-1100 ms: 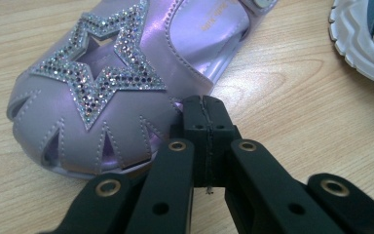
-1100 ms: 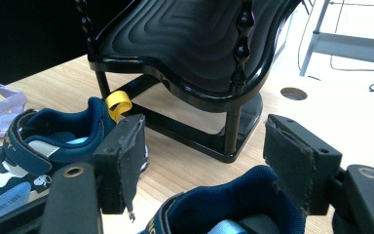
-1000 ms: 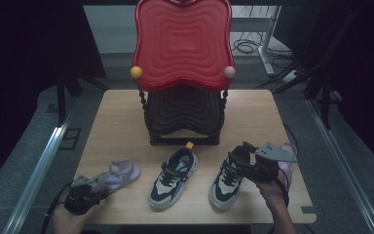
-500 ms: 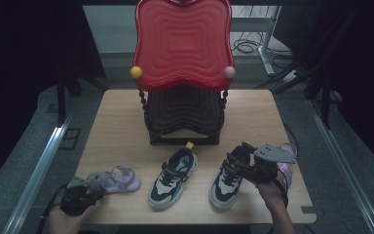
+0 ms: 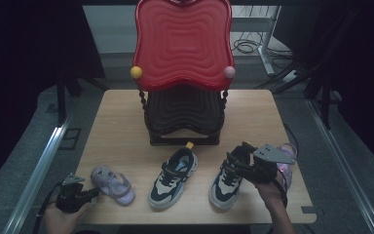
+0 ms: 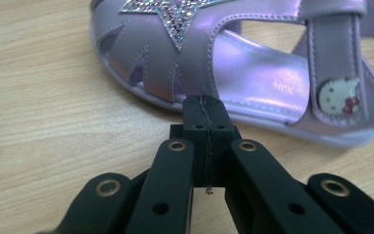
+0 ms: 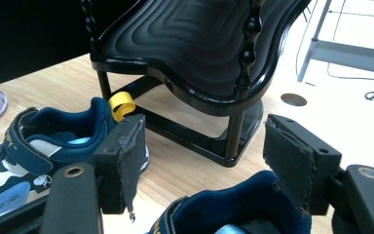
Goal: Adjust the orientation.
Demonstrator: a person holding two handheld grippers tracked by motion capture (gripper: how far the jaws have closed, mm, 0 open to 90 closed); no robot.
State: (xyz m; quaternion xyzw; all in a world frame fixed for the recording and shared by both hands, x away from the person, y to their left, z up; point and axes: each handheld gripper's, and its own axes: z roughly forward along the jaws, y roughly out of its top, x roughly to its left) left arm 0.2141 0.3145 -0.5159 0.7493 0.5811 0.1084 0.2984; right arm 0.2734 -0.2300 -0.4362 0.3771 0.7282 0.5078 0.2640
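A purple sandal (image 5: 113, 184) with a glitter star lies flat at the table's front left. My left gripper (image 5: 93, 193) is shut with nothing in it. In the left gripper view its tips (image 6: 205, 109) sit right at the edge of the sandal's (image 6: 233, 63) sole. Two navy and white sneakers stand side by side, the left one (image 5: 173, 178) and the right one (image 5: 226, 180). My right gripper (image 5: 237, 158) is open, and its jaws stand wide apart over the right sneaker's heel collar (image 7: 243, 209). The pads (image 7: 129, 156) touch nothing.
A tiered stand with a red top (image 5: 182, 44) and a black lower shelf (image 5: 185, 109) fills the back middle of the wooden table (image 5: 121, 126). A second purple sandal (image 5: 287, 156) lies behind my right hand, near the right edge.
My left gripper has drawn back a little to the left, and the purple sandal lies slightly nearer the front edge. The right gripper has stayed put.
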